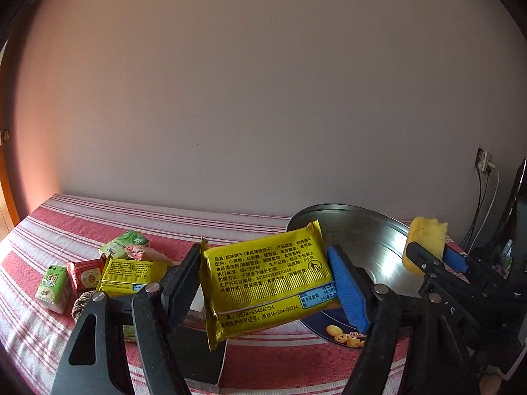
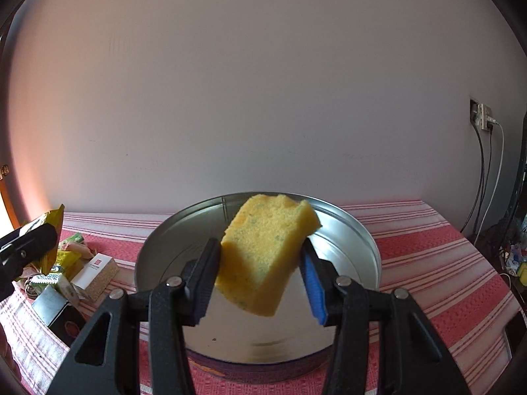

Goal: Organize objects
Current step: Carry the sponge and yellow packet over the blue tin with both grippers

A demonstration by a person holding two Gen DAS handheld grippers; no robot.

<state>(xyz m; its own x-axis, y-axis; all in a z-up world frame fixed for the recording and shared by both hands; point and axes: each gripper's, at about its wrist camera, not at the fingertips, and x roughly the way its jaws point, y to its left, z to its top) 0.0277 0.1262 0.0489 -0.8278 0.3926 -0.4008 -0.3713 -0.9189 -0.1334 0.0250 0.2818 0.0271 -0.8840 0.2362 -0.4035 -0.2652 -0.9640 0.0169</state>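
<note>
Carrying both loads toward the round metal tin (image 2: 359,240) looks like the step in hand. The left gripper (image 1: 263,283) pinches a yellow biscuit packet (image 1: 266,279) across its width, lifted clear of the striped cloth (image 1: 164,220) and just at the tin's near-left rim. The right gripper (image 2: 260,266) clamps a yellow sponge (image 2: 266,250) between its pads, held tilted above the tin's bare floor (nothing else seems to lie in it).

To do it well, I would bring each item fully over the tin's floor before letting go — the packet now hangs partly outside the rim, so a release here could leave it draped on the edge. Lower first, then spread the jaws; the sponge is springy and may bounce. Keep the two grippers apart over the tin, since they sit close side by side.

Other small packets (image 1: 125,263) and boxes (image 2: 95,273) remain in a cluster on the cloth, left of the tin.
</note>
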